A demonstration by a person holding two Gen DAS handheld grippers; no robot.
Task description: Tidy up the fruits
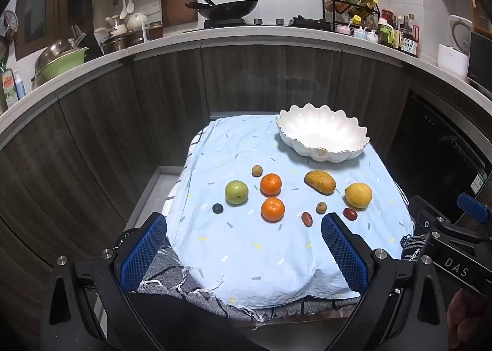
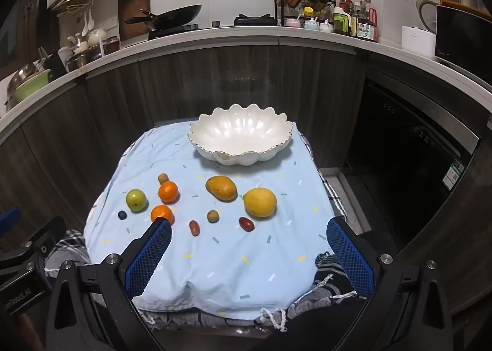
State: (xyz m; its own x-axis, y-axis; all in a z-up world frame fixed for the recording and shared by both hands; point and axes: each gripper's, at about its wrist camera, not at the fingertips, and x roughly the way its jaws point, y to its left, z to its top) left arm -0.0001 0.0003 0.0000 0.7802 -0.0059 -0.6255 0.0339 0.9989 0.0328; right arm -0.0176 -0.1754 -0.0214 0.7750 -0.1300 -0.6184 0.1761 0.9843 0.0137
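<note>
Currently | fruits (image 2: 259, 201) loose on blue cloth (image 2: 215, 258) | white scalloped bowl (image 2: 241, 132) empty | both jaws wide apart, holding nothing

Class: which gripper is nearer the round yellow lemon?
Right. The right gripper hangs open just before the round yellow lemon; the left gripper faces the oranges, lemon off to its right.

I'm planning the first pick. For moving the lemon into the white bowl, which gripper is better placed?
Right, probably. The lemon and bowl lie ahead of the open right gripper; for the open left gripper both sit off to its right.
</note>
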